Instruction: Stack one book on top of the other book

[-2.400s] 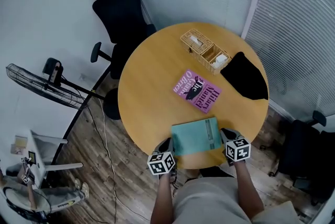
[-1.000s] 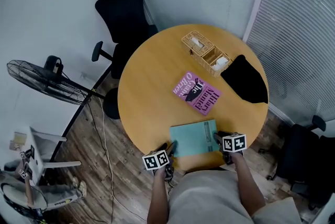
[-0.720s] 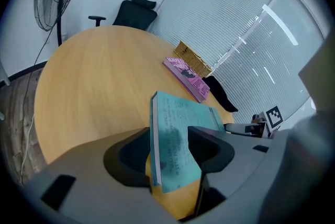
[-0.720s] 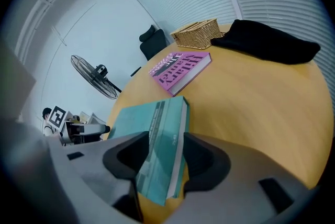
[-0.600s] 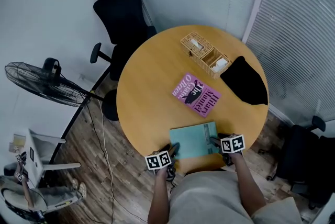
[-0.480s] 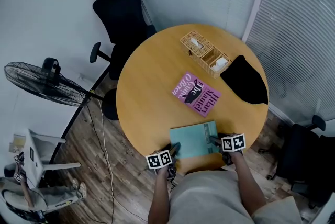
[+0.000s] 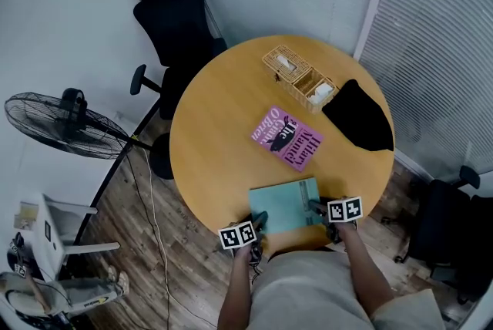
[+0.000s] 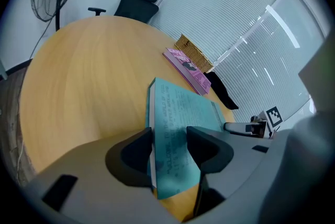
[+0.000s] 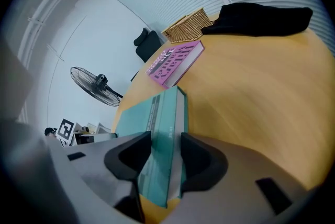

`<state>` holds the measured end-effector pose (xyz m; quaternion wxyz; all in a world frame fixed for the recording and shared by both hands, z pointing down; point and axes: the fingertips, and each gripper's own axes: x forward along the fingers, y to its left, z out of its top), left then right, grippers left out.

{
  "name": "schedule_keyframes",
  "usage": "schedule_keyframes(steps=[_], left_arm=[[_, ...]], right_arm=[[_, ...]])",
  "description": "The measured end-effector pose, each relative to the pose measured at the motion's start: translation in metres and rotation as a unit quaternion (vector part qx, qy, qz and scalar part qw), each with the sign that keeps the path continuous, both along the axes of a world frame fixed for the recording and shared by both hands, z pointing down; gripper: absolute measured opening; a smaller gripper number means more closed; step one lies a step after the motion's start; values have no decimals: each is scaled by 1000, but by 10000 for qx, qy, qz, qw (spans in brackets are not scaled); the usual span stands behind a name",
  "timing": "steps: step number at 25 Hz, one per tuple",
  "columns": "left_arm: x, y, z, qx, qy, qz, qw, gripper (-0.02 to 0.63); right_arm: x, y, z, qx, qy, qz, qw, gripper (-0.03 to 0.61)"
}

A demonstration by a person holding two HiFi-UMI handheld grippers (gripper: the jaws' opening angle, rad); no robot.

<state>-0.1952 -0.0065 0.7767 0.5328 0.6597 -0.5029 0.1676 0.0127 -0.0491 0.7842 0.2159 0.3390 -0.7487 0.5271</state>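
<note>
A teal book (image 7: 285,205) lies flat at the near edge of the round wooden table (image 7: 216,143). A purple book (image 7: 287,136) rests apart from it at the table's middle. My left gripper (image 7: 258,219) straddles the teal book's (image 8: 180,108) near left corner; its jaws have just been closing and stand wide, not pressing. My right gripper (image 7: 317,207) straddles the spine side of that book (image 9: 157,113); its jaws have just been closing too, with the spine edge between them and no clear pinch. The purple book (image 9: 172,63) lies further along the table.
A wicker basket (image 7: 300,79) and a black cloth (image 7: 358,112) sit on the far right part of the table. A black office chair (image 7: 173,12) stands behind the table, a floor fan (image 7: 46,116) to the left. Window blinds run along the right wall.
The teal book, first held higher between both grippers, now lies on the table's near edge. The left gripper has crept inward toward the book's corner. The right one has stayed put.
</note>
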Motion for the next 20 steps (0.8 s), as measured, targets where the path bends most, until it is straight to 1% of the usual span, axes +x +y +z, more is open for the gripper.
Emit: schedule_keyframes(steps=[3, 10, 15, 20], left_arm=[[0, 0, 0, -5, -68, 9, 10000, 226], [4, 1, -6, 0, -170, 70, 9998, 227], [-2, -10, -20, 142, -296, 107, 9994, 226], [-7, -23, -32, 239, -516, 114, 9983, 225]], right_arm=[[0, 2, 0, 32, 66, -11, 10000, 183], [5, 6, -10, 104, 104, 152, 9998, 179], [0, 2, -21, 112, -8, 137, 9998, 176], [-5, -3, -27, 45, -67, 164, 9998, 176]])
